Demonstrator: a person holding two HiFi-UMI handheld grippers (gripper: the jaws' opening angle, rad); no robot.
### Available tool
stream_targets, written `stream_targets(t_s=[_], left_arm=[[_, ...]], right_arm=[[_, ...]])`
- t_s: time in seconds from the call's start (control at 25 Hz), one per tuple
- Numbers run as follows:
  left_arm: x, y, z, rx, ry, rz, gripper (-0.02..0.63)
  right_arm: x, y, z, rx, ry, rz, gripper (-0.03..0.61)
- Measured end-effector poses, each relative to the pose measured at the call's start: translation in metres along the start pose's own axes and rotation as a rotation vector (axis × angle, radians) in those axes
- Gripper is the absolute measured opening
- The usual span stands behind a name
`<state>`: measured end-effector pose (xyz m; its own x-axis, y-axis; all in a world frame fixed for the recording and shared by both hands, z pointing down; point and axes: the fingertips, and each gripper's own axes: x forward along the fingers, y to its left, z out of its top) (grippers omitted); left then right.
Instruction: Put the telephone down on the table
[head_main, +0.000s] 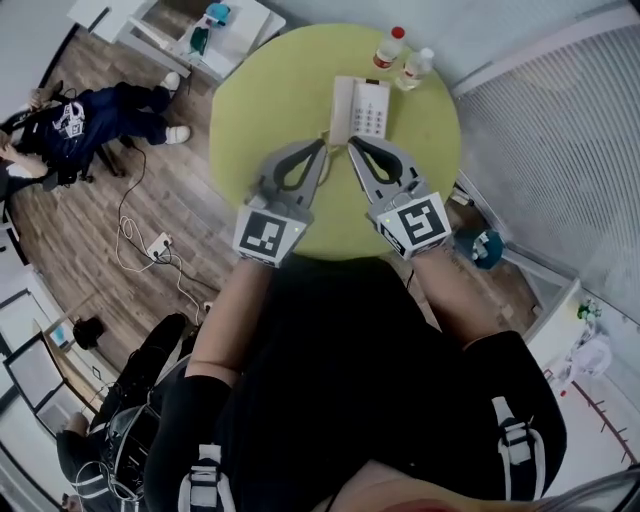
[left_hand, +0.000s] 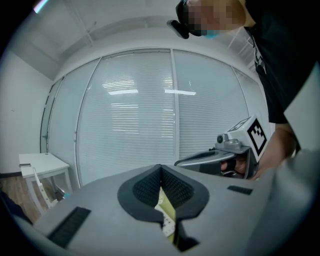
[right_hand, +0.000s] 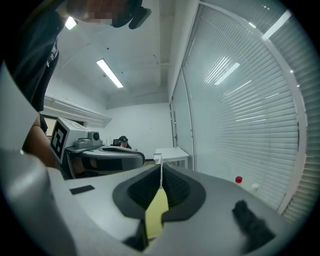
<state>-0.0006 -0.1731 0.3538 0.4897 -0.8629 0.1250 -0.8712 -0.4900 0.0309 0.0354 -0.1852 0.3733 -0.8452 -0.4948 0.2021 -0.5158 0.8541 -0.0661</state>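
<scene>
- While both tongs point at it, the telephone (head_main: 362, 108) lies flat on the round yellow-green table (head_main: 260, 120), in the far half, nothing gripping it.
- Its long axis runs away from the person, near end to far end, leaning slightly right at the top of the head view; the handset is along its left side, the keypad on the right.
- Left gripper (head_main: 323, 148): jaws clenched together, nothing between the pads; tip just at the phone's near left corner, can't tell if it touches.
- Right gripper (head_main: 352, 143): jaws also pressed together, empty; tip at the phone's near edge, contact unclear.
- The two grippers angle inward, tips close beside each other, forming a V toward the phone.
- Left gripper view: closed pads (left_hand: 150, 187), a sliver of table and phone in the gap below them.
- Right gripper view: closed pads (right_hand: 172, 187), a yellow table strip showing under them.
- Two clear bottles beyond the phone on the table's far right: a red-capped bottle (head_main: 390, 47) and a white-capped bottle (head_main: 415, 67).
- A seated person (head_main: 90, 120) is on the wood floor (head_main: 150, 190), far left.
</scene>
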Motion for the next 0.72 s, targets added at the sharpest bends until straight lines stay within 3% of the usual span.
stream_targets(t_s=[0.16,0.44,0.72], left_arm=[[0.014,0.006,-0.009,-0.015,0.012,-0.013,0.006],[0.036,0.036,-0.040,-0.028,0.029,-0.098,0.006],[0.054,0.056,-0.074,0.055,0.024,-0.240,0.006]], right_arm=[[0.008,-0.013,-0.009,0.010,0.032,-0.034,0.021],[0.038,-0.037,-0.044,0.069,0.124,-0.176,0.023],[0.065,-0.060,-0.099,0.190,0.263,-0.348,0.023]])
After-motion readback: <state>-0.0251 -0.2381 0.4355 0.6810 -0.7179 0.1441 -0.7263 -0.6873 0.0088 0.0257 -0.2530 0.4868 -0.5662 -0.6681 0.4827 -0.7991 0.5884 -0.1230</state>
